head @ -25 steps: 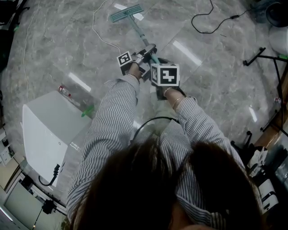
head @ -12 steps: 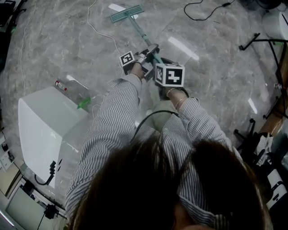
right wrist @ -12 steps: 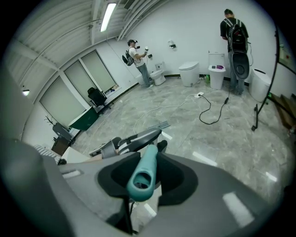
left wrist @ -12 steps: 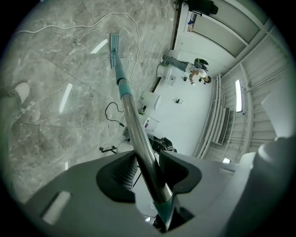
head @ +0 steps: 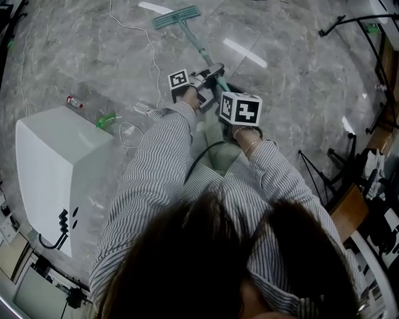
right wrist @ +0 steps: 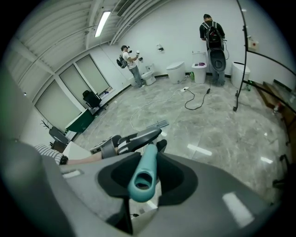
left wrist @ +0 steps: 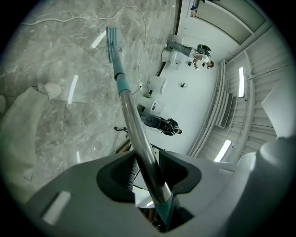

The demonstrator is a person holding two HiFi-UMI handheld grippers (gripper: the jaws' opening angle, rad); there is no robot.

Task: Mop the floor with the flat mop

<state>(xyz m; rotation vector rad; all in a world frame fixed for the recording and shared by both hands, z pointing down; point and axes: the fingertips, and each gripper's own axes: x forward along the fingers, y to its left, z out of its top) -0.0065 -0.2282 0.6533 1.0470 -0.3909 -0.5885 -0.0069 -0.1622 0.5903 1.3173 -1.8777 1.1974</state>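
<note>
The flat mop's teal head (head: pixel 176 17) lies flat on the grey marble floor (head: pixel 299 81) at the top of the head view. Its handle (head: pixel 198 46) slants back toward me. My left gripper (head: pixel 209 70) is shut on the metal shaft (left wrist: pixel 138 139), lower on the handle. My right gripper (head: pixel 225 93) is shut on the teal grip end (right wrist: pixel 144 173), just behind the left one. In the left gripper view the mop head (left wrist: pixel 111 40) shows far down the shaft. The right gripper view looks over the left gripper (right wrist: pixel 132 140).
A white box-shaped unit (head: pixel 56 168) stands at my left with a small bottle (head: pixel 74 101) and a green item (head: pixel 106 119) beside it. A white cable (head: pixel 147 43) trails across the floor. Dark stands (head: pixel 340 168) and clutter fill the right side. Two people (right wrist: pixel 131 62) stand far off.
The view has shifted: the white unit, bottle and cable slid left and up in the head view. Both grippers stayed clamped on the mop handle, a little further right.
</note>
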